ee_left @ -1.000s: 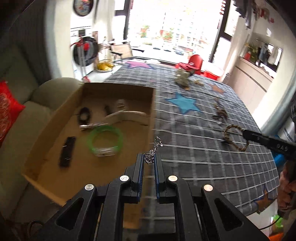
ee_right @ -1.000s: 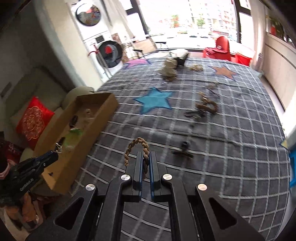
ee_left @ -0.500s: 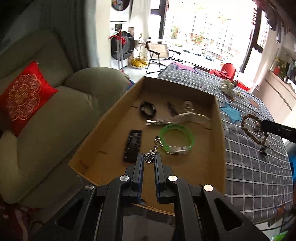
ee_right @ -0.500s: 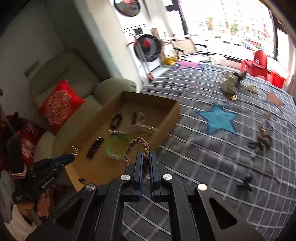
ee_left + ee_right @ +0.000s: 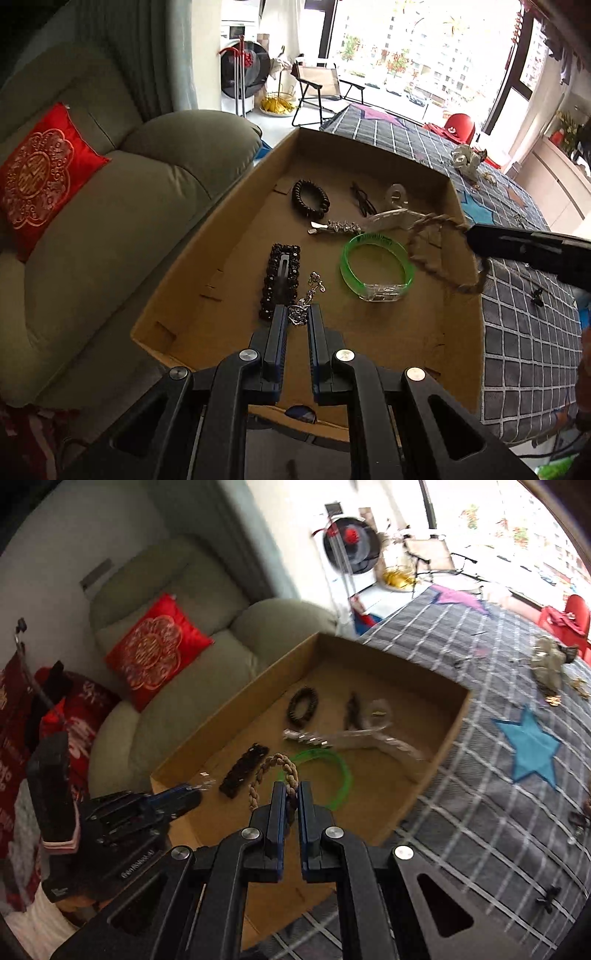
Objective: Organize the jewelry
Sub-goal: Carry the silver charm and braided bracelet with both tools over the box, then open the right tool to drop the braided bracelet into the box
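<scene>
Partway through, I'd say. Cardboard box (image 5: 454, 206) under both tools already holds several pieces, green bangle (image 5: 376, 266) included; more jewelry is scattered on the bed (image 5: 498, 812) beyond. Left tool (image 5: 297, 314) pinches a silver chain charm (image 5: 312, 288); right tool (image 5: 291, 794) clamps a braided rope bracelet (image 5: 273, 771). Both hang over the box, unreleased.

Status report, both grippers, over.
Left gripper shut on silver chain, over cardboard box. Right gripper shut on braided bracelet, over box. Nothing blocking.
</scene>
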Motion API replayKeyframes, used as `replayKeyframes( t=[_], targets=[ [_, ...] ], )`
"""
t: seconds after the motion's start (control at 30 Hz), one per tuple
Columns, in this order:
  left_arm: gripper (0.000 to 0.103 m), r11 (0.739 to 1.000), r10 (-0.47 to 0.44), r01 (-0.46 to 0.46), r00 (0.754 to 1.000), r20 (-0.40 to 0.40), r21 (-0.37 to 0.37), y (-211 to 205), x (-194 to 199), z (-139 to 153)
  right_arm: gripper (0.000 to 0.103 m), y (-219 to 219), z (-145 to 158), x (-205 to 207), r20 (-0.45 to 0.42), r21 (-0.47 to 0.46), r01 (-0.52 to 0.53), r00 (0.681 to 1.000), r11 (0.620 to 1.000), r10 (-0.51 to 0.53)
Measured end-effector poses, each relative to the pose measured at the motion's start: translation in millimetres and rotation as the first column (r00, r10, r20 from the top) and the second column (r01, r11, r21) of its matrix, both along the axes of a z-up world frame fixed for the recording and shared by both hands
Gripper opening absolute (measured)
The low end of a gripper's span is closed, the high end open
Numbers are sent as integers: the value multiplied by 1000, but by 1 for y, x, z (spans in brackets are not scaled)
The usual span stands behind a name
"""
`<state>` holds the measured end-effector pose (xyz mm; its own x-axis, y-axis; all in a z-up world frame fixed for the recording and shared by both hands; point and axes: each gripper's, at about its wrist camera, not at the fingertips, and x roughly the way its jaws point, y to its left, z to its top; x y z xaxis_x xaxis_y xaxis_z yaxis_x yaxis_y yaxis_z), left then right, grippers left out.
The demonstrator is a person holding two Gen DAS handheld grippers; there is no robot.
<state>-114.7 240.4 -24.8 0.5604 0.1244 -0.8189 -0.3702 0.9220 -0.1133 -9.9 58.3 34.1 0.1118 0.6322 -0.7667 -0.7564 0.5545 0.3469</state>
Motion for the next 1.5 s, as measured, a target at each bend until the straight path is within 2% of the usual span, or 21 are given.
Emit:
replayKeyframes(
  t=[0.37, 0.5, 0.53, 0.77, 1.23, 1.5],
  targets=[
    [13, 995, -70, 64, 994, -87, -71, 4, 21, -21, 6, 34, -40, -13, -100, -112, -92, 992, 989, 81],
    [13, 993, -86, 75, 988, -129, -91, 6, 30, -29, 6, 41, -53, -11, -127, -165, -102, 989, 981, 82],
    [13, 993, -88, 76, 987, -135, -93, 7, 32, -30, 6, 42, -57, -10, -133, -214, -97, 989, 972, 69],
    [13, 993, -88, 71, 978, -188, -95, 7, 41, -39, 6, 47, -83, 8, -217, -283, -95, 976, 954, 33],
    [13, 998, -48, 36, 976, -211, -59, 6, 48, -42, 6, 49, -85, 21, -118, -336, -56, 993, 940, 17],
    [13, 999, -34, 32, 975, -219, -12, 3, 48, -39, 7, 46, -86, 24, -121, -338, -68, 992, 939, 28]
  ],
)
